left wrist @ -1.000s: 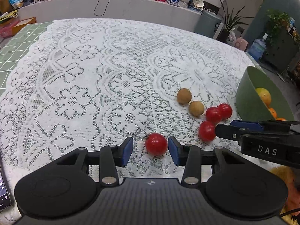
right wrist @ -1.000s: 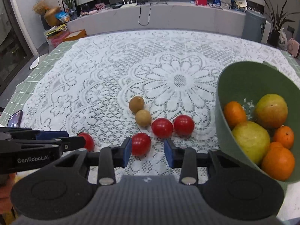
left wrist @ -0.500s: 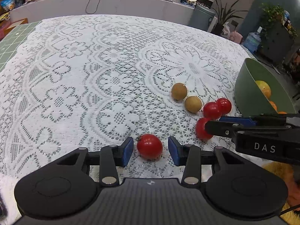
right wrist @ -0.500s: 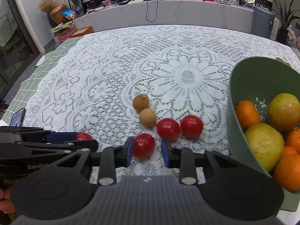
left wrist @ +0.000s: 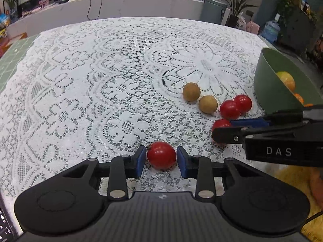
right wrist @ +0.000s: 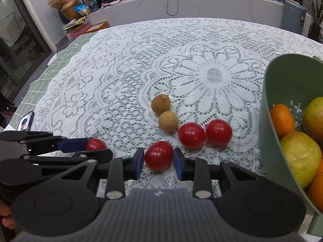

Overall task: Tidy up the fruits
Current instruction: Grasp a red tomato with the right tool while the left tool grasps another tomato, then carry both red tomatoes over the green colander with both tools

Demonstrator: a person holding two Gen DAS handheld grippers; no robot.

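While both grippers sit low at the near edge of the lace tablecloth (left wrist: 101, 80), the step in hand reads as a double pick.

Item, nearest left: left gripper (left wrist: 161, 159), jaws closing on a cherry tomato (left wrist: 161, 155), pads at its sides, fruit resting on the cloth.

Item, nearest right: right gripper (right wrist: 158, 159), clenched on a second cherry tomato (right wrist: 158, 155), also on the cloth.

Item, just beyond: two loose cherry tomatoes (right wrist: 205, 133), touching each other.

Item, farther: two brown longan-like fruits (right wrist: 164, 113), side by side.

Item, right: green bowl (right wrist: 282, 76), tilted, holding oranges and yellow-green fruits.

Next move, as judged: finish the left squeeze gently, lift both tomatoes and carry them right over the bowl's rim.
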